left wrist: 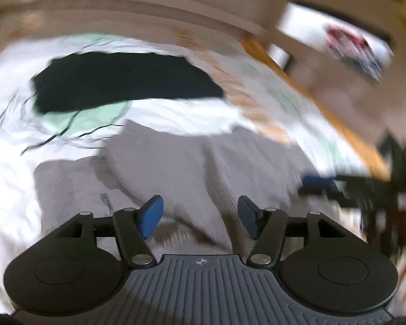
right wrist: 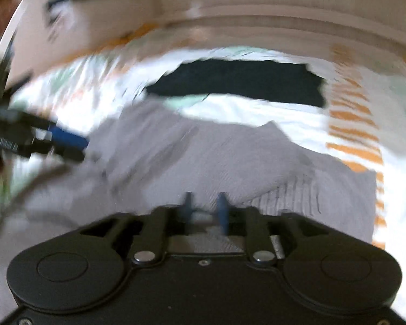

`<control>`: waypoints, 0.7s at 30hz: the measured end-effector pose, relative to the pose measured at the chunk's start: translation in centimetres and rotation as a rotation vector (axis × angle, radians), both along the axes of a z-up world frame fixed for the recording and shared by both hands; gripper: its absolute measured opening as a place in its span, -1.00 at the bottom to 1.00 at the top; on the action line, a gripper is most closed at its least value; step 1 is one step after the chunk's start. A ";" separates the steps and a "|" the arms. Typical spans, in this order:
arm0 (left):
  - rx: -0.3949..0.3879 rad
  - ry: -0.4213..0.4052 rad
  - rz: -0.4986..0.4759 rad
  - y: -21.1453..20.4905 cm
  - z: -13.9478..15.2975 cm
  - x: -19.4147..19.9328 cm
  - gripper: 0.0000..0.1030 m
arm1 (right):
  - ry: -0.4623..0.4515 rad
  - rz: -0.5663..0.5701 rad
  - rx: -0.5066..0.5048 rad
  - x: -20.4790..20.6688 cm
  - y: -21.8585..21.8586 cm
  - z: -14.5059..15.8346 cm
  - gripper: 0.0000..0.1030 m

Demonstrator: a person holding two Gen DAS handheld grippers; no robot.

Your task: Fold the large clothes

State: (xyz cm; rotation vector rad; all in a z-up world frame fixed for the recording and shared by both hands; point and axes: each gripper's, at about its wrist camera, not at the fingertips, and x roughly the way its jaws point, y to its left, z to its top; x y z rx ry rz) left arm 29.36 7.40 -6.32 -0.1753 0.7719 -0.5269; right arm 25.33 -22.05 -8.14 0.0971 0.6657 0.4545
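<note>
A large grey garment (left wrist: 176,168) (right wrist: 216,162) lies rumpled on a bed, and both views are blurred. My left gripper (left wrist: 199,216) hovers over its near part. It is open, its blue pads (left wrist: 150,216) wide apart with only cloth showing below the gap. My right gripper (right wrist: 205,207) stands over the same garment, its blue pads (right wrist: 222,208) a narrower gap apart and nothing clearly pinched between them. Each gripper shows in the other's view: the right gripper (left wrist: 319,182) at the garment's right edge, the left gripper (right wrist: 67,140) at its left edge.
A folded black garment (left wrist: 121,81) (right wrist: 243,81) lies farther back on the white, green and orange patterned sheet (left wrist: 8,176) (right wrist: 352,124). A wooden bed edge (left wrist: 324,113) runs along the right, with a wall and a bright frame (left wrist: 338,40) behind it.
</note>
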 end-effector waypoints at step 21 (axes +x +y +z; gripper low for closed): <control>-0.143 0.194 0.216 -1.7 -5.3 3.1 -0.92 | 0.156 -0.363 0.293 2.5 -1.7 -3.3 -0.41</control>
